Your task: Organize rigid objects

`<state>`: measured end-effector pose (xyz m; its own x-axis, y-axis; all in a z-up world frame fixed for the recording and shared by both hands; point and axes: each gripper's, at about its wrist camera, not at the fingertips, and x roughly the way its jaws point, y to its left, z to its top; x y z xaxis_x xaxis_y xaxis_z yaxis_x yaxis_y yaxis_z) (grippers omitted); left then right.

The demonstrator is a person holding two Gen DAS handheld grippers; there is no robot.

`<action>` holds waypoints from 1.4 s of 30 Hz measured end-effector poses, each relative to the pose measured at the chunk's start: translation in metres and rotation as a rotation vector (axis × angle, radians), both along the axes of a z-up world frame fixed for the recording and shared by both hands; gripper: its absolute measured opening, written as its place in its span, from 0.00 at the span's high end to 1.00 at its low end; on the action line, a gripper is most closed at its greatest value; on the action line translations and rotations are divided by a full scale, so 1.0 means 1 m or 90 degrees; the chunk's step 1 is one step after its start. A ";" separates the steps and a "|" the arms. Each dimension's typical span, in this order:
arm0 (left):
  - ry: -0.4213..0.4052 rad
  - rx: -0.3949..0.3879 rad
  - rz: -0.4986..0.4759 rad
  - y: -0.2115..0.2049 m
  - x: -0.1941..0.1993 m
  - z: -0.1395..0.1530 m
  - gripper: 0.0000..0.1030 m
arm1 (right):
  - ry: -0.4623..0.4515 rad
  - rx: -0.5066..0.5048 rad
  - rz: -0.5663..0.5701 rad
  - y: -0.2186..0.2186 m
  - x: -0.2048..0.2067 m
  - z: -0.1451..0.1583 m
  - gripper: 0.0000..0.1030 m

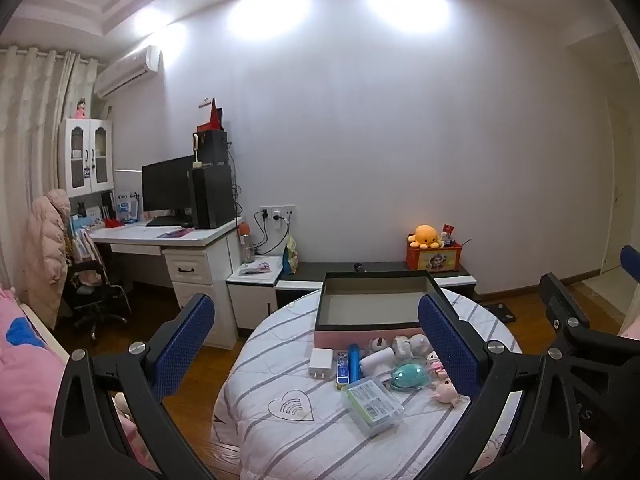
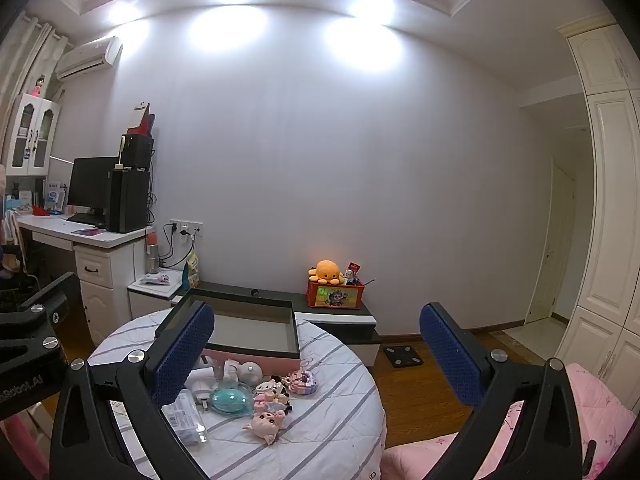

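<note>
A round table [image 1: 280, 432] with a striped cloth holds an open, empty pink box with a dark rim [image 1: 374, 306], also in the right wrist view [image 2: 248, 330]. In front of it lie a white charger [image 1: 321, 362], a blue tube [image 1: 353, 362], a clear plastic case [image 1: 372, 404], a teal oval piece [image 1: 409, 376] and a pink pig figure [image 1: 444, 392]. The pig [image 2: 268, 424] and the teal piece [image 2: 229, 400] show in the right wrist view. My left gripper [image 1: 316, 344] is open and empty above the table. My right gripper [image 2: 316, 354] is open and empty.
A white desk [image 1: 168, 240] with a monitor and a computer tower stands at the left. A low dark bench [image 1: 360, 270] by the wall carries an orange toy box [image 1: 434, 254]. Pink bedding [image 2: 560, 420] lies at the right. A scale [image 2: 402, 356] lies on the wood floor.
</note>
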<state>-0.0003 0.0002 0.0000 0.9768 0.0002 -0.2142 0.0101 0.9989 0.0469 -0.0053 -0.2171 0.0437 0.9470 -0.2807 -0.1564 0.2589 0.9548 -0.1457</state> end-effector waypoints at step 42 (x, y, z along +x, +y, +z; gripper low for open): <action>-0.008 0.005 -0.015 -0.001 -0.007 0.005 0.00 | -0.007 0.003 0.000 -0.001 -0.001 0.000 0.00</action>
